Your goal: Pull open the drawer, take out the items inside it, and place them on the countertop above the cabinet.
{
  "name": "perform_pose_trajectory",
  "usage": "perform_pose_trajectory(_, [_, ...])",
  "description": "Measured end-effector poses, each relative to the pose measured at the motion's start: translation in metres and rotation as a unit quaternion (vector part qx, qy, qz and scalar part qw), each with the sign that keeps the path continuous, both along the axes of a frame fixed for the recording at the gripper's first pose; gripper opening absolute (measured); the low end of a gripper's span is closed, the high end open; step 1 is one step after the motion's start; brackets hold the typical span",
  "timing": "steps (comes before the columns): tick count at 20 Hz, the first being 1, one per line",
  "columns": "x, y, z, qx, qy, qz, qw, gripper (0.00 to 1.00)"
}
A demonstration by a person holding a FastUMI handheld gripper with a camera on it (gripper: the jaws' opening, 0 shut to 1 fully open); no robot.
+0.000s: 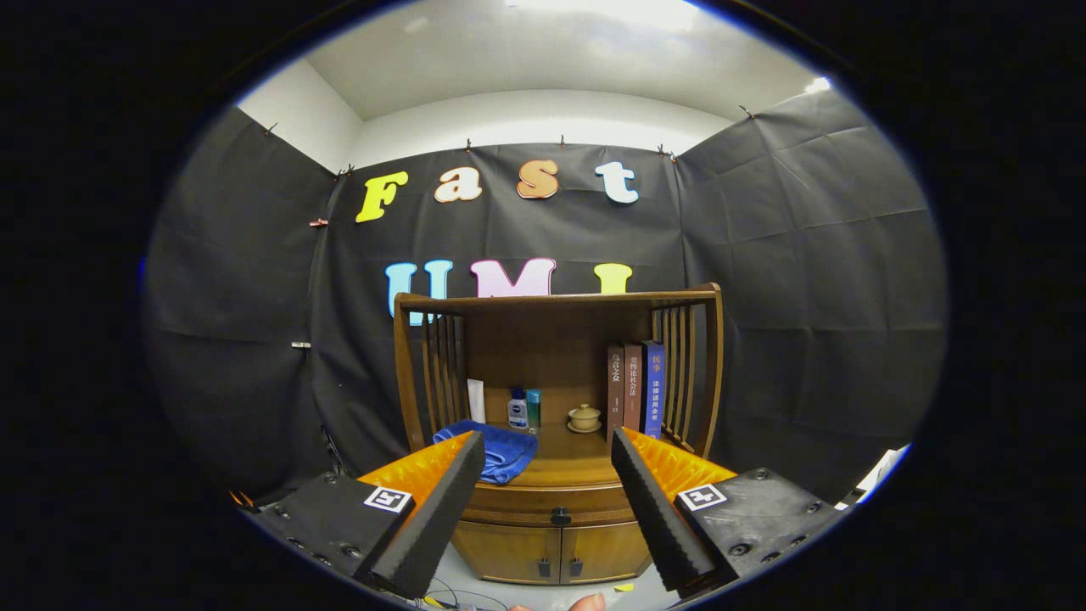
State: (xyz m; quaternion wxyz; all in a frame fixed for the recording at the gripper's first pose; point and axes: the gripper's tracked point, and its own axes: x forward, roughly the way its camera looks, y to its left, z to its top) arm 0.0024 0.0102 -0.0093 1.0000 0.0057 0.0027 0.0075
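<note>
The drawer (556, 502) is sitting closed in the wooden cabinet (556, 543), its dark round knob (560, 515) lying between your claw's (547, 450) two fingers and a little beyond their tips, not touching either one. Your claw is hanging released, its fingers spread wide apart with nothing between them, pointing straight at the cabinet front from some way off. Just below the drawer, the two cabinet doors (556, 553) are standing shut, each carrying a small dark pull.

Above the drawer, the tabletop (570, 465) is carrying a folded blue towel (496, 451), which is lying beside your left finger's tip and partly overhanging the front edge. Further back, a white tube (476, 400) is standing upright next to two small bottles (524, 409), and a small lidded cup on a saucer (584, 417) is sitting near the middle. Three books (635, 386) are standing upright against the slatted right side of the shelf frame (556, 299).

At the very bottom, between the fingers, what is probably your fingertip (585, 602) is showing, though the view is too cropped there to be sure.
</note>
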Motion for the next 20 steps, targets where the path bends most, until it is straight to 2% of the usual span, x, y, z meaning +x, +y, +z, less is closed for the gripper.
perform_pose_trajectory(7, [0.043,0.011,-0.018,-0.003,-0.012,0.014,1.000,0.98])
perform_pose_trajectory(14, [0.111,0.014,-0.122,-0.011,0.025,0.022,0.999,0.98])
perform_pose_trajectory(20, [0.146,0.003,-0.220,-0.016,0.061,0.000,0.998,0.98])
